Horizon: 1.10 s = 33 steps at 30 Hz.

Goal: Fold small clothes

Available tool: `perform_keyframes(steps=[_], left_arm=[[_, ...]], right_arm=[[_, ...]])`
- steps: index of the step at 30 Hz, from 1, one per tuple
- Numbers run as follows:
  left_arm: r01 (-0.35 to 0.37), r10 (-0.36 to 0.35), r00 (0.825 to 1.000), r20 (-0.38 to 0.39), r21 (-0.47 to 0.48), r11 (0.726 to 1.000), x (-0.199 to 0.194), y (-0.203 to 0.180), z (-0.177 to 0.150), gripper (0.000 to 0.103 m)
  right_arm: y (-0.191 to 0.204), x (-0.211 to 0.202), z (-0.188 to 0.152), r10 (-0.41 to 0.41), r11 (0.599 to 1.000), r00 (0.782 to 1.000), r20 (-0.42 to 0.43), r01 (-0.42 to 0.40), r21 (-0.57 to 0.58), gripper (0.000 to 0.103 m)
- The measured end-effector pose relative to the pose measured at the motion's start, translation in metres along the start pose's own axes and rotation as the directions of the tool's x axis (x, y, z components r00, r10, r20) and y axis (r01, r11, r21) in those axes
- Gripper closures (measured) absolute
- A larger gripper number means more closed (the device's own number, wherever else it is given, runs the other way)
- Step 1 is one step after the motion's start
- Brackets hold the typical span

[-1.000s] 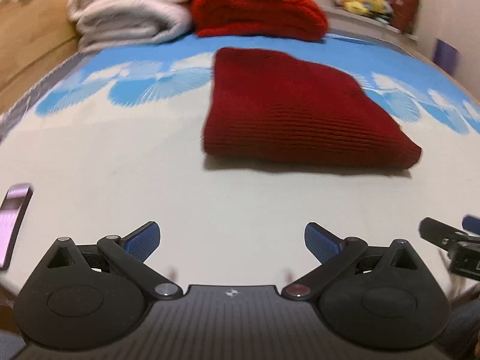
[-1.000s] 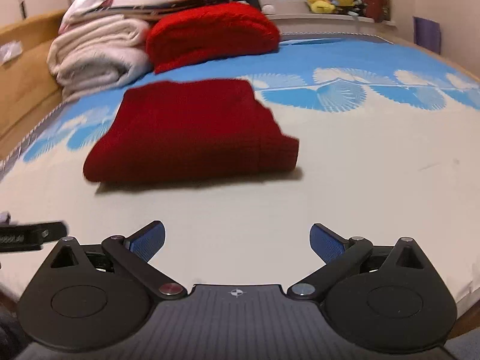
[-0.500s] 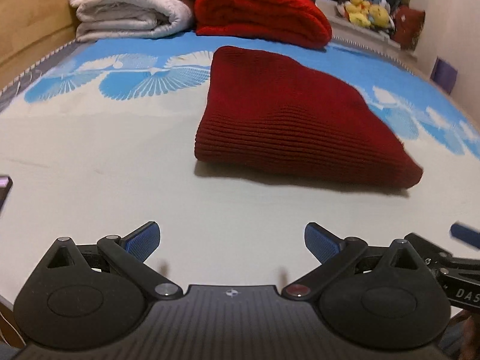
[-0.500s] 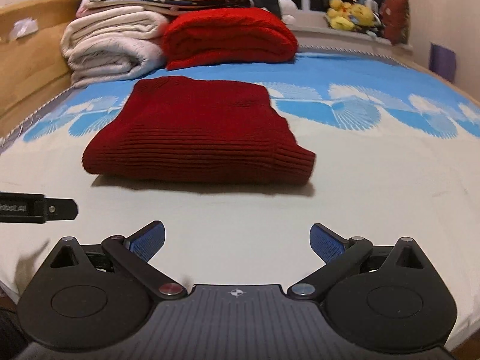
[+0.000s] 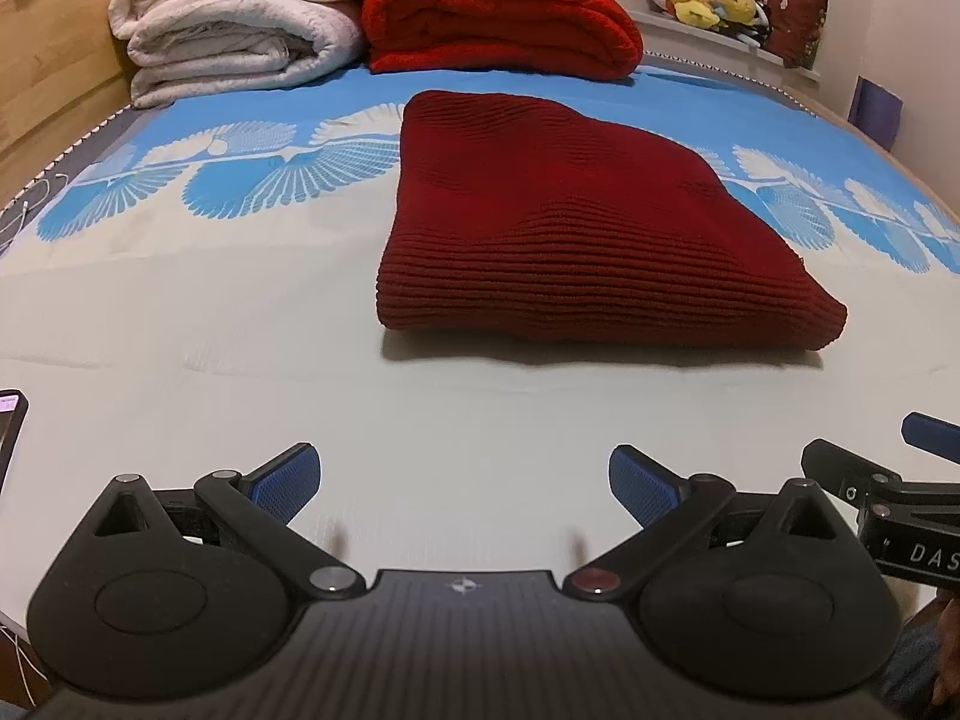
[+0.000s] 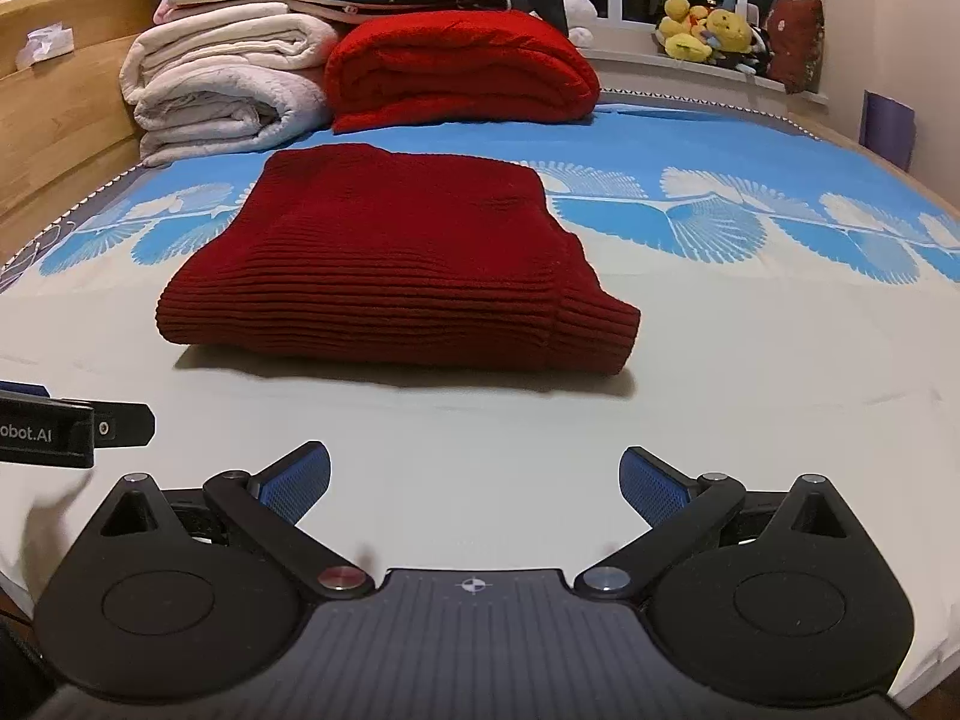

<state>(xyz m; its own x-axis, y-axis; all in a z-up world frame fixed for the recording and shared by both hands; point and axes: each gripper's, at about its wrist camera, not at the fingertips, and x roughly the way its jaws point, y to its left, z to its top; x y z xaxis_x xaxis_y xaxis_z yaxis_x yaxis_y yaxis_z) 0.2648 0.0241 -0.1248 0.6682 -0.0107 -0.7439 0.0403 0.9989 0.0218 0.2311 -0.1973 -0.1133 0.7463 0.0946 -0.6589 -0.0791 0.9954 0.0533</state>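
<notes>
A dark red ribbed knit garment lies folded into a compact rectangle on the bed; it also shows in the right wrist view. My left gripper is open and empty, low over the pale sheet, short of the garment's near edge. My right gripper is open and empty too, at about the same distance. Each gripper shows at the edge of the other's view: the right one and the left one.
The bed sheet is pale with blue fan prints. At the head lie a folded bright red blanket and stacked white blankets. A wooden frame runs along the left. A phone lies at the left edge.
Both grippers have turned and settled square to the folded garment, staying open. The garment itself has not moved.
</notes>
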Motion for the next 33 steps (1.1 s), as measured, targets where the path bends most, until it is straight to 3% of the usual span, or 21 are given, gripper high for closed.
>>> perform_keyframes(steps=[33], left_arm=[[-0.012,0.012,1.0,-0.013,0.037,0.999,0.0037,-0.0078,-0.0027,0.0]], right_arm=[[0.003,0.0005,-0.0009,0.004,1.0,1.0,-0.013,-0.004,-0.016,0.001]])
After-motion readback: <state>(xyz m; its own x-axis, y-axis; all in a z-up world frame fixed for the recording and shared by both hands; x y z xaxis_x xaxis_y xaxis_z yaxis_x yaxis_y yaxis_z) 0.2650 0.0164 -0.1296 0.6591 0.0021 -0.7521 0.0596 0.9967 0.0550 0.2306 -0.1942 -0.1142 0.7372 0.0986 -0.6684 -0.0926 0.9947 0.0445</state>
